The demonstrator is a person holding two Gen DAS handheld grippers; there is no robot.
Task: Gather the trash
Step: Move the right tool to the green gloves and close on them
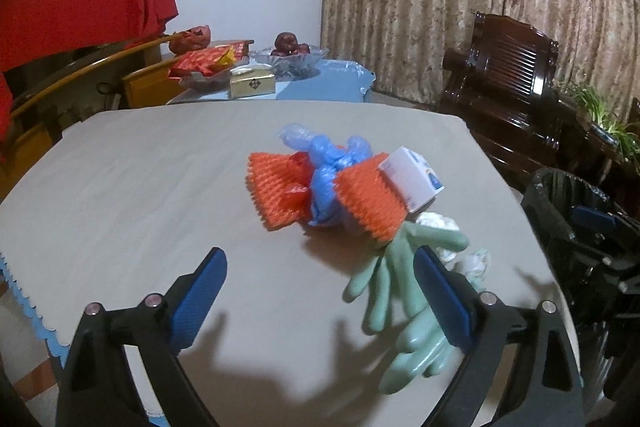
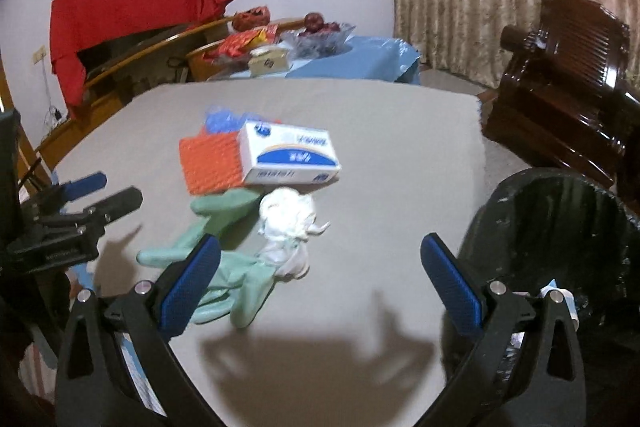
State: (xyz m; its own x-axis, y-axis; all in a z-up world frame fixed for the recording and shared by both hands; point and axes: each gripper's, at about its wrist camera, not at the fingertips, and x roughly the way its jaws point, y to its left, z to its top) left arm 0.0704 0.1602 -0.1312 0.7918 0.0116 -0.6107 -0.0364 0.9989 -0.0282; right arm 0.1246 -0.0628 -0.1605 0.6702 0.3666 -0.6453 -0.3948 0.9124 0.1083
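Observation:
Trash lies in a heap on the grey table (image 1: 140, 179): orange foam nets (image 1: 280, 191), a crumpled blue plastic bag (image 1: 324, 167), a white and blue tissue box (image 1: 412, 179), green rubber gloves (image 1: 404, 291) and crumpled white tissue (image 2: 288, 219). My left gripper (image 1: 320, 295) is open and empty, near the gloves. My right gripper (image 2: 320, 279) is open and empty, just before the tissue and gloves (image 2: 224, 267). The box (image 2: 288, 155) and a net (image 2: 208, 163) also show in the right wrist view.
A black-lined trash bin (image 2: 552, 227) stands at the table's right edge, also in the left wrist view (image 1: 576, 199). A dark wooden chair (image 1: 512, 83) is beyond. A far table (image 1: 336, 83) holds snacks and a fruit bowl.

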